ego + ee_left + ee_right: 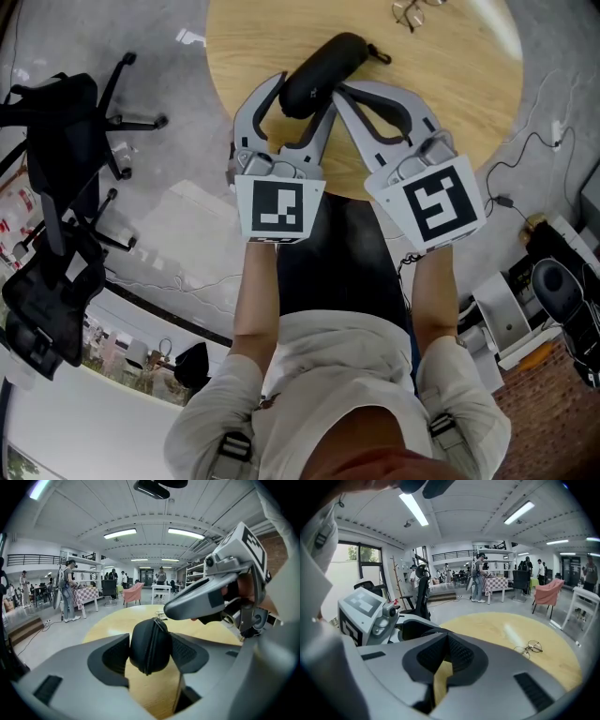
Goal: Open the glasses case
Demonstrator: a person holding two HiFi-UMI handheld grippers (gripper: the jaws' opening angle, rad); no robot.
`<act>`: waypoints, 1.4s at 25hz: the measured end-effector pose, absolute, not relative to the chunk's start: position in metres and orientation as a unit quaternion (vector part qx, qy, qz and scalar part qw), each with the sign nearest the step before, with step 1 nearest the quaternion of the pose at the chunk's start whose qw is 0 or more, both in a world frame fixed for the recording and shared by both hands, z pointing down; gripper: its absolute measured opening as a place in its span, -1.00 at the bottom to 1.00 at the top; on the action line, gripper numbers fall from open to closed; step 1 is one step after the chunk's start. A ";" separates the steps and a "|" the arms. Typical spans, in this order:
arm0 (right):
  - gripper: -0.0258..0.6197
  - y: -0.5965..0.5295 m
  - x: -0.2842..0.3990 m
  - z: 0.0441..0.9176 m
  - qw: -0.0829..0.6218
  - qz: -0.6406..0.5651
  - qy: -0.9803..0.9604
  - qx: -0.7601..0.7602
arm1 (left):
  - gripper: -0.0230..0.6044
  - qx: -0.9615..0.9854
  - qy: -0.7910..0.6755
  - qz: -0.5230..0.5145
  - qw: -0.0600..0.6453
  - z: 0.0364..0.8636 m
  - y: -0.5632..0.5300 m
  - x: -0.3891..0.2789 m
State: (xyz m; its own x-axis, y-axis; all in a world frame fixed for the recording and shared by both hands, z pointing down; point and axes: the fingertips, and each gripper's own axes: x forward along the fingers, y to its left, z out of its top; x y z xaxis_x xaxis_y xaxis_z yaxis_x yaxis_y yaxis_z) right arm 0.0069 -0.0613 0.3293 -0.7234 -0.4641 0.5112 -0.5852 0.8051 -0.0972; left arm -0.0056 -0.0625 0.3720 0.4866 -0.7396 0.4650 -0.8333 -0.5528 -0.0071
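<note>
Left of the round table [459, 103], a black office chair [61, 141] stands on the floor. The left gripper [302, 94] is clenched on the black glasses case [323, 67]; its pads press both sides of the case's near end, zip seam facing the camera. The case sits over the table's near-left edge, angled toward the centre. The right gripper [339, 91] is fully closed, tips at the case's side; whether they pinch the zip pull is unclear. Spectacles [528, 648] lie near the table's far edge
</note>
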 end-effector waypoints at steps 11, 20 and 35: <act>-0.55 -0.057 -0.018 0.332 0.252 0.095 -0.925 0.267 | -0.04 0.853 -0.461 0.220 0.108 0.376 -0.061 -0.006; -0.53 -0.060 -0.015 0.333 0.233 0.116 -0.928 0.268 | -0.04 0.852 -0.463 0.222 0.105 0.376 -0.059 -0.008; -0.52 -0.061 -0.012 0.334 0.215 0.148 -0.925 0.276 | -0.05 0.853 -0.461 0.225 0.100 0.376 -0.055 -0.008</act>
State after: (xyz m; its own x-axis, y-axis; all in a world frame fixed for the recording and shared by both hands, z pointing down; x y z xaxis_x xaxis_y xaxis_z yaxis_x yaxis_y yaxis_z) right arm -0.0118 -0.0605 0.3339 -0.7556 -0.4467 0.4790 -0.5737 0.8042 -0.1551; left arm -0.0084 -0.0554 0.3761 0.4740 -0.7412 0.4754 -0.8309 -0.5552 -0.0371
